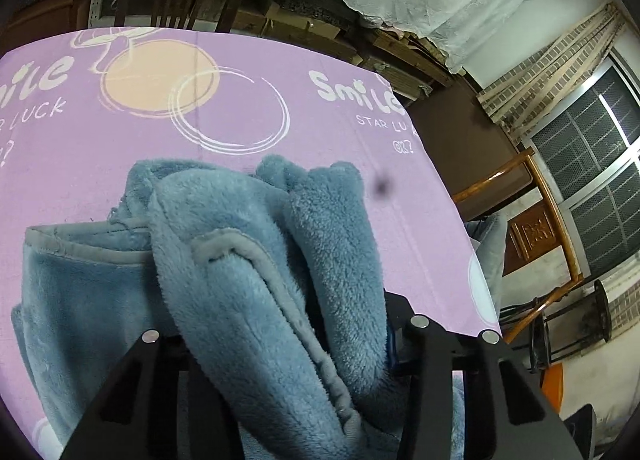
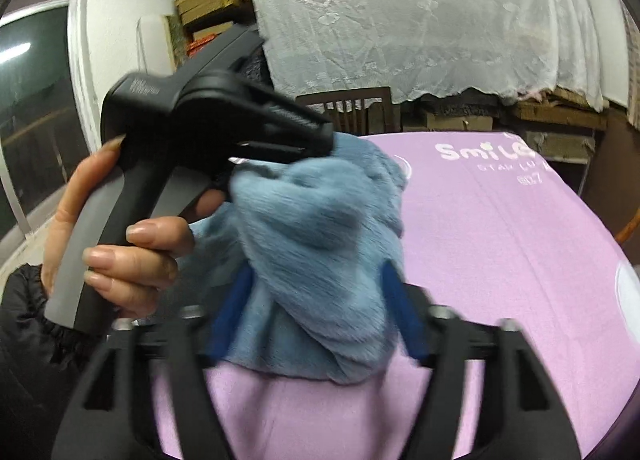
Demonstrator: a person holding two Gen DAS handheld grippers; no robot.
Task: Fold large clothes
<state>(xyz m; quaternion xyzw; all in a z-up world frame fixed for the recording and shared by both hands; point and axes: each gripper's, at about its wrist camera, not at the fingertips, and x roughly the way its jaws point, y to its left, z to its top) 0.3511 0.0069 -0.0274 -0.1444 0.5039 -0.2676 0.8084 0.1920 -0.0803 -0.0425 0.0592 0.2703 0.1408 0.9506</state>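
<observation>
Fleece garment (image 1: 248, 260) clamped in left hand-held gripper (image 1: 284, 328) and right hand-held gripper (image 2: 318, 306) alike — bunched above the desk (image 1: 120, 164), likely to shake it flat.

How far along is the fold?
Early. Nothing lies folded flat: the blue fleece garment is bunched above the purple tablecloth. In hand: the left gripper and right gripper both hold bunched fleece. Left: spreading it out, folding, smoothing.
</observation>
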